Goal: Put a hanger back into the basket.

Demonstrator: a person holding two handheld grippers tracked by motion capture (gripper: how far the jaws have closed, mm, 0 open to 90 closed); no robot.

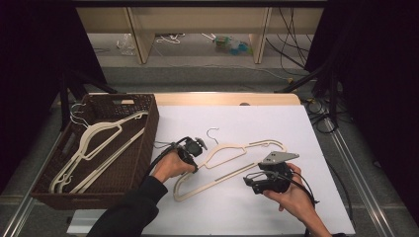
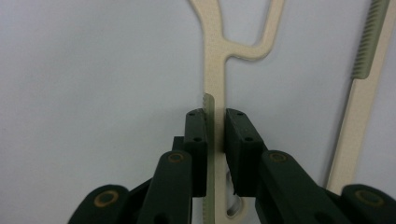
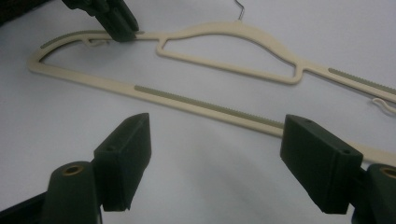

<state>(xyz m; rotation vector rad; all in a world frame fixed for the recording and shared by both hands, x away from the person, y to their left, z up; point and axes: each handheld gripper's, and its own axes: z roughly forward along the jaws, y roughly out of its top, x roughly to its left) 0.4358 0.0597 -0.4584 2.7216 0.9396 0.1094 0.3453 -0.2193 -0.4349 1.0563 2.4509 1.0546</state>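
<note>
One cream hanger [image 1: 232, 160] lies flat on the white bench top [image 1: 276, 118], roughly at its middle, with its wire hook [image 1: 212, 132] pointing toward the far edge. A brown basket [image 1: 148, 123] stands at the left edge of the bench and holds several more hangers [image 1: 96, 148] of the same kind.

Left gripper [image 2: 215, 135]: the jaws are closed onto the hanger's left shoulder arm. In the left gripper view the thin arm stands between the two pads with little or no gap, and the ribbed grip strip sits against the left pad. The hold is near one end of the hanger, well away from its centre.

Right gripper [image 3: 217, 158]: the jaws stand wide apart and hold nothing. It hovers near the front-right part of the bench, just short of the hanger's bottom bar [image 3: 205, 106], which runs across between and beyond the two pads.

Risks, as judged from this position:
- Lifting by the left grip alone would likely let the long free end droop and pivot, since the hold is far off balance.
- The arm is narrow and smooth outside the ribbed strip; it could slide or twist in the pads.
- If the hanger is meant for the basket, the wire hook or free end could catch on the basket rim or tangle with the hangers already inside.
- The right gripper, closing low, could pin the bar against the bench instead of taking it.
</note>
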